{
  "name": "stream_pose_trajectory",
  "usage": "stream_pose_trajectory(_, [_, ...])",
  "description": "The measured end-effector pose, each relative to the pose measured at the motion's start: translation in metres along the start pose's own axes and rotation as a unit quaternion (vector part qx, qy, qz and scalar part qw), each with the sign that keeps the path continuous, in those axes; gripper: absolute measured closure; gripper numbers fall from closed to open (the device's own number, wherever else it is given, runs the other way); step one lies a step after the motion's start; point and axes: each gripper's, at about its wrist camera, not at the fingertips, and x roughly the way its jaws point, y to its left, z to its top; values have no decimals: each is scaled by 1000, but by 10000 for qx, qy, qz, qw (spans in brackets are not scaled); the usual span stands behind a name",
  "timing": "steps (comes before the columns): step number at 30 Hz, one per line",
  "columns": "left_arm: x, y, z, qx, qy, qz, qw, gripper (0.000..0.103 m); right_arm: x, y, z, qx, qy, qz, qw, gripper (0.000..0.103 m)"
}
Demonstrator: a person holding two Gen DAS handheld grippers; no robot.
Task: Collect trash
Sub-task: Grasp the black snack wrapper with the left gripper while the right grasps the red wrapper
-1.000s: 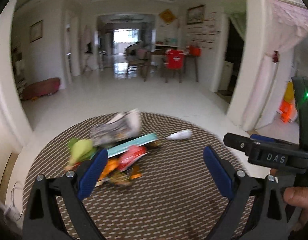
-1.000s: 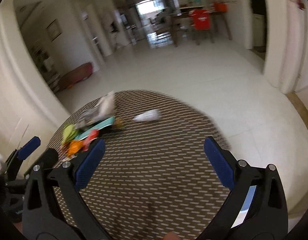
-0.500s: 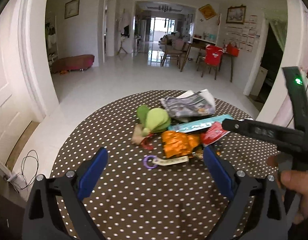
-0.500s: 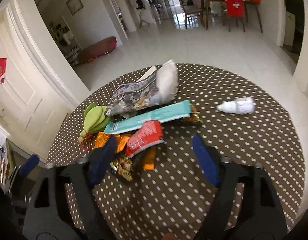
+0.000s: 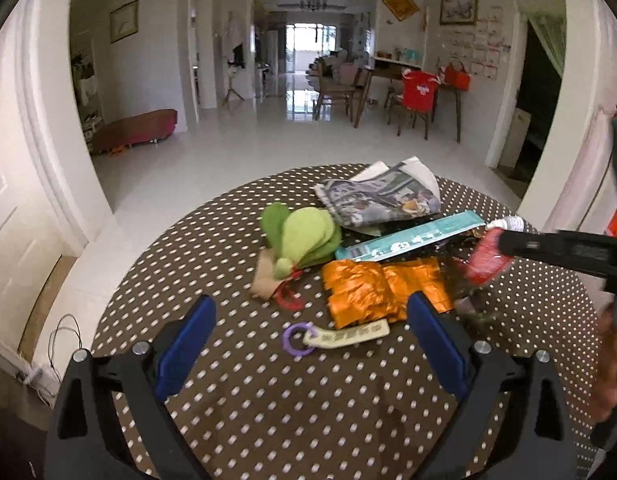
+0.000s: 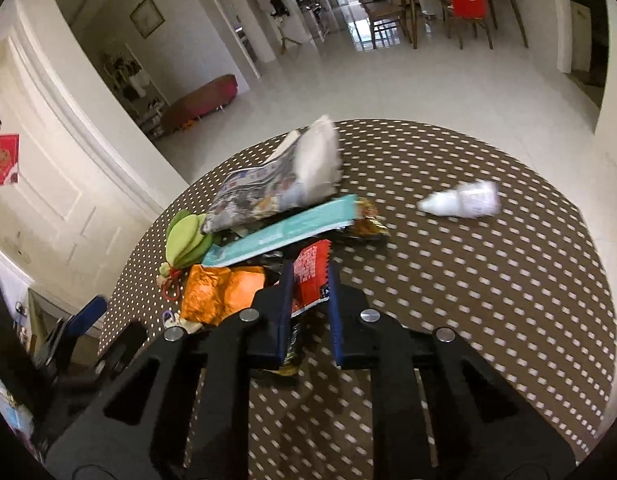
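A heap of trash lies on a round brown dotted table [image 5: 268, 400]: a red snack wrapper [image 6: 310, 272], an orange foil wrapper [image 5: 372, 288], a teal packet [image 5: 412, 238], a folded newspaper [image 5: 380, 200] and green felt leaves [image 5: 304, 236]. My right gripper [image 6: 308, 276] is shut on the red wrapper [image 5: 486, 258] at the heap's near edge. My left gripper [image 5: 308, 320] is open and empty above a purple ring with a cream tag [image 5: 336, 336].
A small white bottle [image 6: 464, 200] lies alone on the table's right side. The table edge curves round the heap; white tiled floor lies beyond. Chairs and a desk [image 5: 412, 96] stand far back. The right gripper's body [image 5: 568, 250] crosses the left wrist view.
My right gripper moved forward to the heap and closed on the red wrapper. My left gripper swung left, bringing the heap's left side and the tag into view.
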Motion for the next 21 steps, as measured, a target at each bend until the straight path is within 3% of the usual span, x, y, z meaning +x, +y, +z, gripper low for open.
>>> stream_pose_trajectory(3, [12,-12,5,182,114,-31,9998,9,-20,-19,-5,135,-71,50,9999,92])
stream_pose_trajectory(10, [13,-62,-1,654,174,-699,9953,9,-38,-45,-17,332,-89,-33,9994,93])
stream_pose_trajectory(18, [52,-115,-4,1071,613,-688,9900,9,-46,-59,-27,333,79,-13,9994,92])
stream_pose_trajectory(20, [60,-122,-3,1127,770,-712,9881,40,-42,-61,-29,346,117,-87,9993,88])
stream_pose_trajectory(21, [63,-124,-2,1123,845,-767,9871,46,-45,-62,-30,324,62,-175,9993,66])
